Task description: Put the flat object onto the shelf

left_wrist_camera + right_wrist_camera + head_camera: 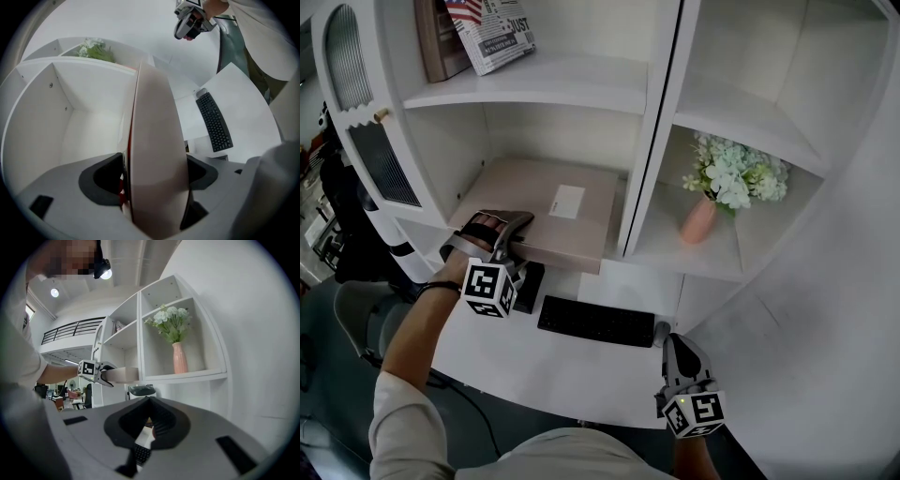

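A flat beige box (553, 211) with a white label lies in the lower left compartment of the white shelf (441, 150), its near edge jutting out over the desk. My left gripper (508, 234) is at the box's near left corner with a jaw on each side of it. In the left gripper view the box (154, 140) stands edge-on between the jaws of the left gripper (154, 178), with a dark gap at the right jaw. My right gripper (675, 352) hangs shut and empty at the desk's near right edge; its jaws (149, 420) meet in a narrow slit.
On the white desk (572, 370) lie a black keyboard (595, 322), a mouse (662, 330) and a small black item (530, 286). A pink vase of pale flowers (717, 187) stands in the right compartment. Books (492, 33) lean on the shelf above.
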Demonstrator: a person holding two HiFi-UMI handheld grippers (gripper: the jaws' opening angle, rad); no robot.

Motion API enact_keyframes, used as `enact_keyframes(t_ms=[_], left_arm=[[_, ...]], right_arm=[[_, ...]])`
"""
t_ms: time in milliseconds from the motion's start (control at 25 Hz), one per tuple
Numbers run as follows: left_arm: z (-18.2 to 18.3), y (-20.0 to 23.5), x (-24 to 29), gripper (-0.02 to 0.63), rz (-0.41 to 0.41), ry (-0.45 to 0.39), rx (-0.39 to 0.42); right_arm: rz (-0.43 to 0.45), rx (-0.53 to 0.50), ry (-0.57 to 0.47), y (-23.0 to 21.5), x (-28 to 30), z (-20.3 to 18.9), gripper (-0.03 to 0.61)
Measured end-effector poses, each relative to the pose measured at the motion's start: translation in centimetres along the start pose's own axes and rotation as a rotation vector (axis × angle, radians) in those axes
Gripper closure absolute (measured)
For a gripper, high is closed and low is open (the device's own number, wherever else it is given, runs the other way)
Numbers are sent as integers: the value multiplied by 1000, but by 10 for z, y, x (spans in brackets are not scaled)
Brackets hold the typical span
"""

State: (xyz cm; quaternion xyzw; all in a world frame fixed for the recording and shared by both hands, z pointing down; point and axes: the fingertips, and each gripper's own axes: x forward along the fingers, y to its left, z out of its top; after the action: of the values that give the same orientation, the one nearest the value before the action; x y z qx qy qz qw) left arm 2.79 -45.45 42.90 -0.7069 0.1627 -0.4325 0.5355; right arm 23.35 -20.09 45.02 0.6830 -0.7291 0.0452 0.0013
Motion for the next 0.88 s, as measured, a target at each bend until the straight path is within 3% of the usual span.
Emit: enact_keyframes(t_ms=[880], left_arm=[[-7,11,23,222,-140,-38,-48]], right_arm=[[-30,10,10,-17,3,-5,575]])
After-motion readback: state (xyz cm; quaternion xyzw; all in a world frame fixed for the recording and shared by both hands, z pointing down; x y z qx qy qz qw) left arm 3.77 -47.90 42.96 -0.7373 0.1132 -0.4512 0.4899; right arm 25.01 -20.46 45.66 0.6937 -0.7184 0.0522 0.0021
